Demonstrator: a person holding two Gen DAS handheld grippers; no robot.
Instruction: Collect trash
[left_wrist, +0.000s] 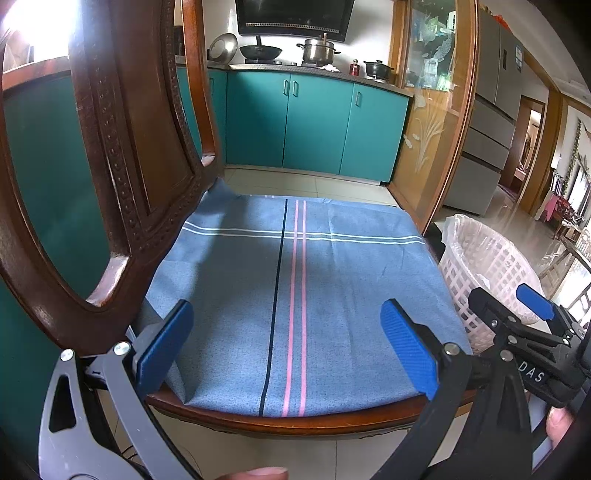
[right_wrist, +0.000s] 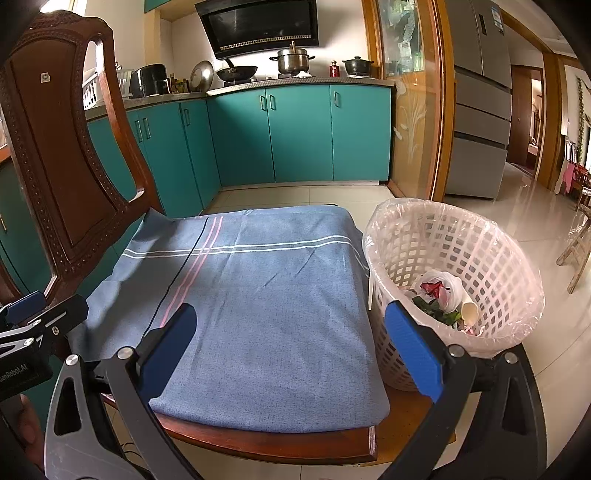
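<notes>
Trash (right_wrist: 443, 295): crumpled wrappers, green leaves and a paper tube lie inside the basket, right of the chair.
Chair (right_wrist: 66, 147): seat covered by a blue striped cloth (right_wrist: 258, 295), nothing on it.
Left gripper (left_wrist: 286, 347): fingers spread, holding nothing.
Right gripper (right_wrist: 290, 350): fingers spread, unloaded, likely after a drop.
Basket (right_wrist: 480, 236): white lattice, plastic-lined, beside the seat for easy reach.

Cloth (right_wrist: 258, 314) spread over chair seat (right_wrist: 280, 443); chair back (right_wrist: 70, 166) at left; basket (right_wrist: 454, 288) just right, trash (right_wrist: 443, 299) inside; cabinets (right_wrist: 295, 133) behind.
</notes>
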